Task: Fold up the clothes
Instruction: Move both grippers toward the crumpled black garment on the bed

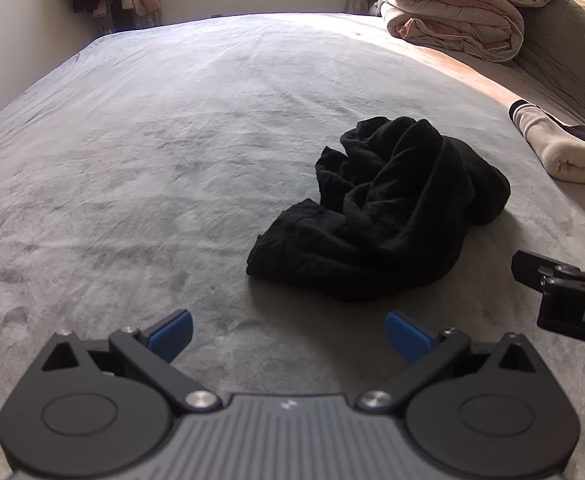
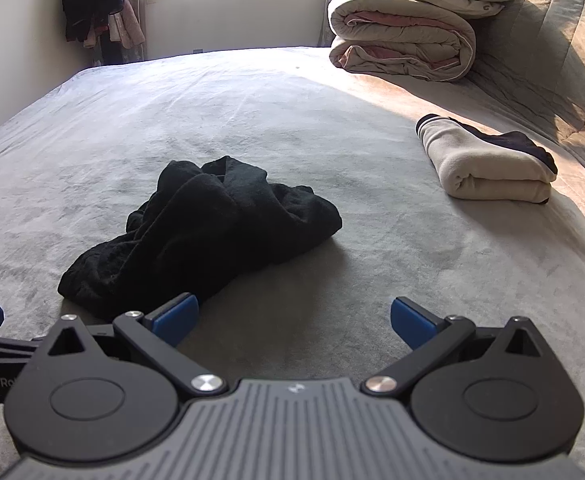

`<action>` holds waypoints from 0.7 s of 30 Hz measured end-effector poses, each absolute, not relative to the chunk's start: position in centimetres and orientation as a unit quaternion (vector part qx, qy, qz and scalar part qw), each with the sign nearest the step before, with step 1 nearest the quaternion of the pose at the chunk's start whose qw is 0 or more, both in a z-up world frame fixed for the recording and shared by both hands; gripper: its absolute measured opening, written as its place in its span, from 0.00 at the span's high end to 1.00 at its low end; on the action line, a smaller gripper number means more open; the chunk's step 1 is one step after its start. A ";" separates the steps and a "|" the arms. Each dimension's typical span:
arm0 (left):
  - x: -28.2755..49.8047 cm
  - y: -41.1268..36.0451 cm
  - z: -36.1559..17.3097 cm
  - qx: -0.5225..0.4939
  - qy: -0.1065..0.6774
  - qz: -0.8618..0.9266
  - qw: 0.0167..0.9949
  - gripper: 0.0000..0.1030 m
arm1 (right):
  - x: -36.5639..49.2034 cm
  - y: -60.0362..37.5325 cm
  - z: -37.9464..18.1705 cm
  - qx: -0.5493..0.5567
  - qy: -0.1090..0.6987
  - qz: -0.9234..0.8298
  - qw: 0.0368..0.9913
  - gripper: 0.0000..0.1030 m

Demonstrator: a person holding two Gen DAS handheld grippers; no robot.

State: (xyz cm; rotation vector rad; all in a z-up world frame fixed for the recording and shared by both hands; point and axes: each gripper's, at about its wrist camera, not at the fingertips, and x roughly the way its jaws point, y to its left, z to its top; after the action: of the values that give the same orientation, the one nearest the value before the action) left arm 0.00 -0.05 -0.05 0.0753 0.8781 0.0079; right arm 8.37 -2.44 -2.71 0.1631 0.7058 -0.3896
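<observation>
Clothes are seen in 2 states on the grey bed (image 1: 132, 160): 1 cream garment (image 2: 488, 168) lies folded, 1 black garment (image 1: 380, 216) lies crumpled mid-bed, unfolded, while left gripper (image 1: 288, 334) and right gripper (image 2: 292, 322) are held spread, empty.

Left gripper (image 1: 288, 334): jaws spread wide, blue pads (image 1: 171, 334) empty. Right gripper (image 2: 292, 322): jaws likewise spread, empty, level just beside the left.
</observation>
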 end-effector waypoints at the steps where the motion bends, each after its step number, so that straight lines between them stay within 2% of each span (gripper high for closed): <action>1: 0.0 -0.2 -0.1 0.035 0.426 0.004 0.904 0.00 | 8.4 -2.4 -2.7 0.079 0.344 -0.188 0.917 0.00; 21: 0.4 -0.9 -0.9 0.015 0.445 0.003 0.895 0.00 | 9.0 -2.8 -3.5 0.074 0.370 -0.194 0.906 0.00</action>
State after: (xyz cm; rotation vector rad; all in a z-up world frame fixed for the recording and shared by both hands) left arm 0.39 -0.94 -0.85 0.0301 0.9226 0.0053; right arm 8.99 -2.82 -3.53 0.1522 0.7633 -0.4015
